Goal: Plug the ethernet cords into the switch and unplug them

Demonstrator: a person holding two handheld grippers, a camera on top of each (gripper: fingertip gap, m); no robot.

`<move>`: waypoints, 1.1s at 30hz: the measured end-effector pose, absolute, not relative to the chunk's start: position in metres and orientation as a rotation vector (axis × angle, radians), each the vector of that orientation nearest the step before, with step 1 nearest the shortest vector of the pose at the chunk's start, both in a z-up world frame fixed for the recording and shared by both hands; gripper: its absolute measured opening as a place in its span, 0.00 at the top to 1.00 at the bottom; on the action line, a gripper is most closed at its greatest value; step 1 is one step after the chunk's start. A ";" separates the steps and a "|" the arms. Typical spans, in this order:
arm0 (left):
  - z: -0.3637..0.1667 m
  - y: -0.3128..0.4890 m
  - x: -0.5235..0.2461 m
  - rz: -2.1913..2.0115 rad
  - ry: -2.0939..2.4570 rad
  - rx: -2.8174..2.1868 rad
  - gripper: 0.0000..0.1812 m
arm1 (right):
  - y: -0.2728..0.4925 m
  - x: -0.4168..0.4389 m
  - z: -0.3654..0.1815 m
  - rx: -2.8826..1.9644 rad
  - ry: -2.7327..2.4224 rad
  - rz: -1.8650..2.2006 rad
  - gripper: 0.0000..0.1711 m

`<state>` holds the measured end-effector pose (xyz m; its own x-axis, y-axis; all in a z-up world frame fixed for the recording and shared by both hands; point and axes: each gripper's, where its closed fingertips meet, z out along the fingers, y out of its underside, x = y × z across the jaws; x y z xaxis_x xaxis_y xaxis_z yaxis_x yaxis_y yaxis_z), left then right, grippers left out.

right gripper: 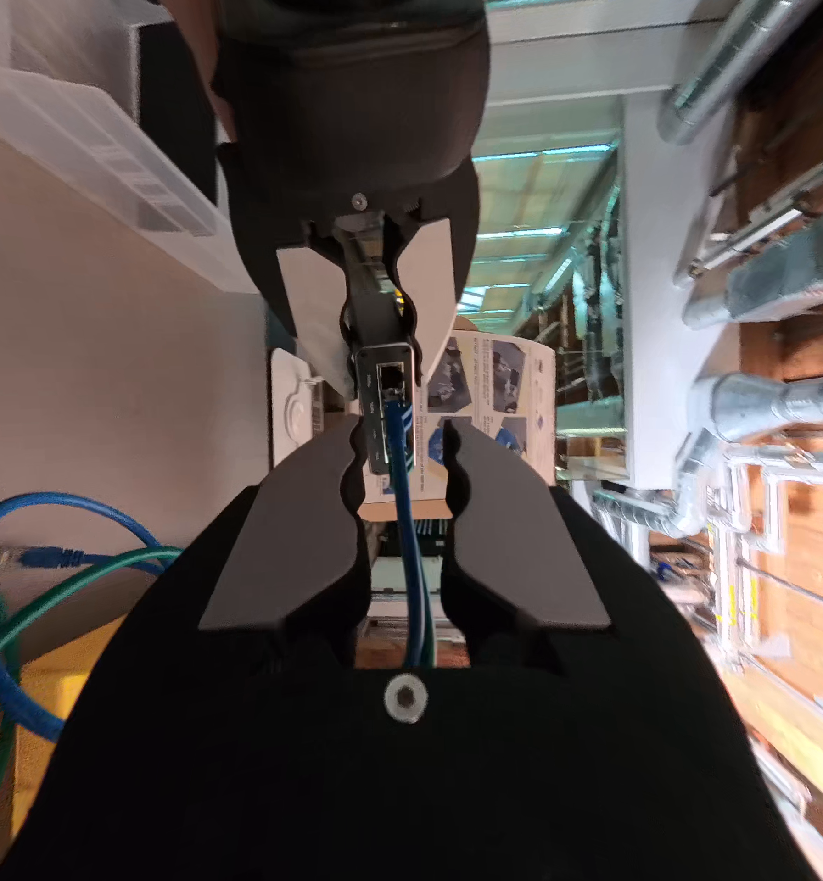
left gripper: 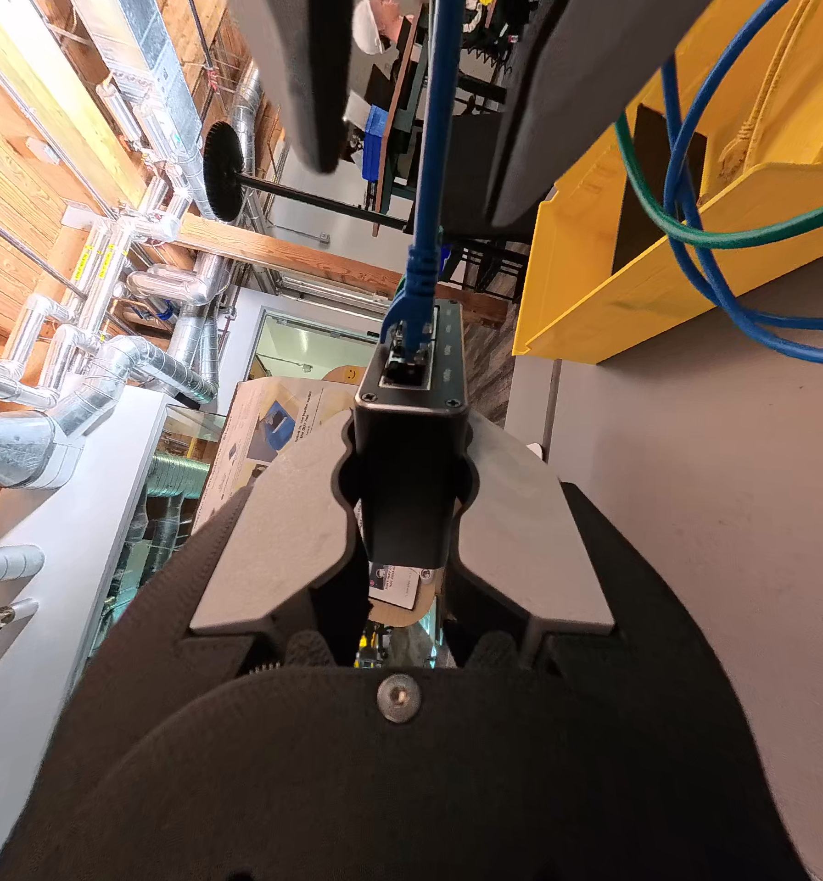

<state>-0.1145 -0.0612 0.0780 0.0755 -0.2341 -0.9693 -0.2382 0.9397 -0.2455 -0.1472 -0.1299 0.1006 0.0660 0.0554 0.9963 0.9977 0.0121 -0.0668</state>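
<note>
Your left gripper (left gripper: 409,457) is clamping the black switch (left gripper: 411,429) by its two long sides, holding it out in the air so its port face is pointing toward your other hand. You are seeing this from the left wrist view, where the switch is sitting wedged in the scalloped notches of the grey fingers (left gripper: 280,515).

A dark blue ethernet cord (left gripper: 435,143) is running from the top of that view down to the switch, and its ribbed plug (left gripper: 419,295) is sitting in a port near the middle of the row. The nearest port, closest to your left gripper, is showing empty and dark.

In the right wrist view your right gripper (right gripper: 404,429) is standing with its jaws apart, holding nothing. The same dark blue ethernet cord (right gripper: 407,515) is passing through the gap between the fingers (right gripper: 304,515) without touching either one, and a thin green line is lying alongside it lower down. The switch (right gripper: 385,410) is just ahead of the fingertips, gripped by the left gripper (right gripper: 380,333) beyond it.

Off to the side, a yellow bin (left gripper: 648,267) is resting on the pale table (left gripper: 686,524). A lighter blue cord (left gripper: 714,267) and a green cord (left gripper: 714,238) are looping out of it, and a loose blue plug (right gripper: 49,557) is lying near the loops
</note>
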 end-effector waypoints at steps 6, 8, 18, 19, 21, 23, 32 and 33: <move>0.079 -0.064 -0.115 0.015 1.502 -0.370 0.80 | -0.109 -0.145 0.098 -1.383 -1.357 -1.031 0.83; 0.080 -0.063 -0.115 0.028 1.499 -0.372 0.80 | -0.103 -0.141 0.094 -1.415 -1.384 -1.026 0.84; 0.081 -0.060 -0.117 0.038 1.496 -0.367 0.80 | -0.093 -0.130 0.090 -1.464 -1.385 -1.120 0.88; 0.081 -0.060 -0.117 0.037 1.497 -0.369 0.80 | -0.092 -0.130 0.091 -1.450 -1.386 -1.127 0.89; 0.083 -0.060 -0.118 0.031 1.492 -0.372 0.80 | -0.092 -0.132 0.093 -1.402 -1.391 -1.141 0.89; 0.083 -0.060 -0.119 0.032 1.496 -0.367 0.80 | -0.092 -0.134 0.093 -1.386 -1.386 -1.127 0.90; 0.086 -0.060 -0.121 0.021 1.502 -0.381 0.80 | -0.090 -0.136 0.096 -1.340 -1.382 -1.120 0.90; 0.087 -0.060 -0.121 0.020 1.504 -0.385 0.79 | -0.090 -0.136 0.097 -1.335 -1.380 -1.120 0.90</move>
<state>-0.1211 -0.0598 0.0868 0.0789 -0.2225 -0.9717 -0.2487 0.9395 -0.2353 -0.1365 -0.0898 0.0966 -0.0276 0.1986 0.9797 0.9996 0.0129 0.0255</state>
